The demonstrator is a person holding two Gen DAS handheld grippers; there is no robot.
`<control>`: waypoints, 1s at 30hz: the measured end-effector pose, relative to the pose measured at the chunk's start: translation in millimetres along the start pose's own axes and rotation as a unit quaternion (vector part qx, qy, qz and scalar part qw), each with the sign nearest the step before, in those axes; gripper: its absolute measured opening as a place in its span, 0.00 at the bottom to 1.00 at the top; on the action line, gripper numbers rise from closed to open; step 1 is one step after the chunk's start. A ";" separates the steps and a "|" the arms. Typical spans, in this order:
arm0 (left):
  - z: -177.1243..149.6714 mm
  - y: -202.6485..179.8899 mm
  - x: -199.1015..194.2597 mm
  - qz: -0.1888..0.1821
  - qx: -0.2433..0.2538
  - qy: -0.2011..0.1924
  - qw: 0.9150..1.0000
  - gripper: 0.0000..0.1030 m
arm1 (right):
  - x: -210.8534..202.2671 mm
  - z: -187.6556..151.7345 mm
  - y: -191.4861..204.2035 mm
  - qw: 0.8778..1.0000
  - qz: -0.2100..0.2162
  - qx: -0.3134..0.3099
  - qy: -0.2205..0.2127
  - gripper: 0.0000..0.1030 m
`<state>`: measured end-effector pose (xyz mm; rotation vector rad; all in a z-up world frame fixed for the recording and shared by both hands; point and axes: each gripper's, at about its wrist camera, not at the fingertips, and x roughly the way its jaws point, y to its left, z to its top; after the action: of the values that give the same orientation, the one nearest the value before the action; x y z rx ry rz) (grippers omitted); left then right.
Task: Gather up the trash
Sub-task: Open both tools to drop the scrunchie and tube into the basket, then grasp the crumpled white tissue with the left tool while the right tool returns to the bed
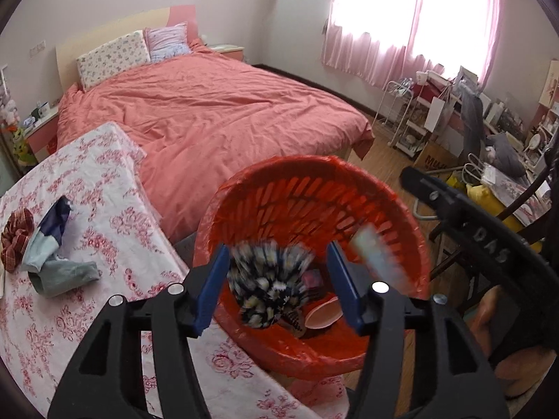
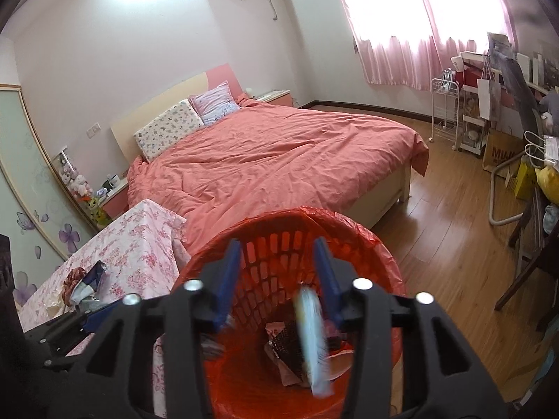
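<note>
A red plastic trash basket [image 1: 391,209] lined with a red bag stands beside the table; it also shows in the right wrist view [image 2: 349,230]. My left gripper [image 1: 277,284] is open above it, and a blurred dark patterned cloth [image 1: 269,286] is falling between its fingers. My right gripper [image 2: 279,279] is open over the basket, and a blurred pale blue wrapper [image 2: 314,338] is dropping in; it also shows in the left wrist view [image 1: 370,251]. More trash lies on the table: a grey-blue crumpled piece [image 1: 52,258] and a red checked bow [image 1: 15,237].
The table has a pink floral cloth [image 1: 104,209]. A bed with a coral cover [image 1: 216,115] lies behind. Wood floor [image 2: 447,244] is to the right, with a cluttered desk, chair and shelves [image 1: 489,139] along the window wall.
</note>
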<state>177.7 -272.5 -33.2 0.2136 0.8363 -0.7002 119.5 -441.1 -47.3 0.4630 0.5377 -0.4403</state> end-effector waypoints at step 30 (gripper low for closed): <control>-92.3 262.3 -100.3 0.324 -0.156 -0.012 0.933 0.89 | -2.7 -96.3 153.4 0.984 0.033 -0.167 0.054 0.90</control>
<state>244.4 15.3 -44.1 0.1769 0.7789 0.0525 158.7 -266.2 -73.3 0.1808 0.6853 -0.2547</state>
